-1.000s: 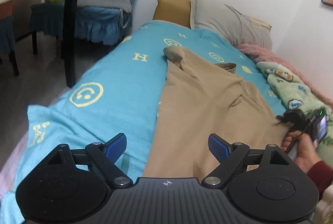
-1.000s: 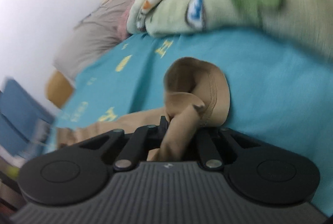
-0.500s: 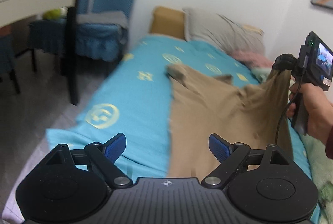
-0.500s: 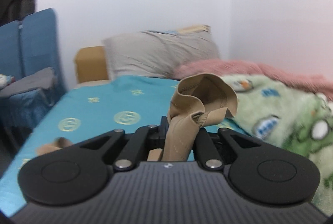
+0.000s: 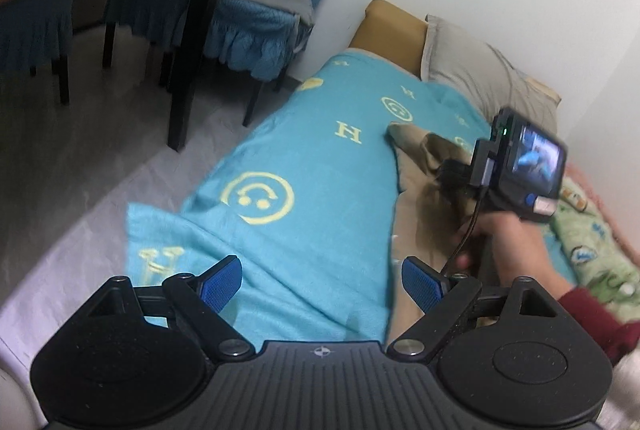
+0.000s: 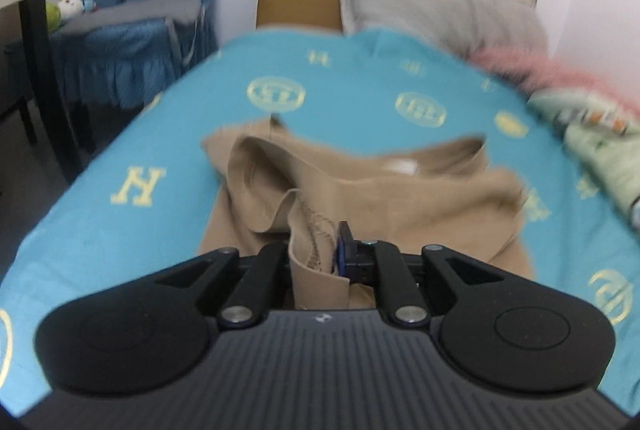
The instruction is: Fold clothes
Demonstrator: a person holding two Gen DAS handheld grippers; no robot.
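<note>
Since a moment ago I've carried the tan garment [image 6: 360,198] edge leftward across itself, right gripper [image 6: 316,258] clamped on it mid-frame, left gripper [image 5: 320,276] spread and empty at the bottom; I should lay the edge down square.

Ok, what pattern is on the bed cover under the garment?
Turquoise bed cover with pale yellow H letters and round emblems; clearest in the left wrist view.

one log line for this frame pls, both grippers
step: fold in progress | left gripper: open, empty, over blue bedspread | right gripper: shut on tan garment edge | garment: partly bunched on bed
</note>
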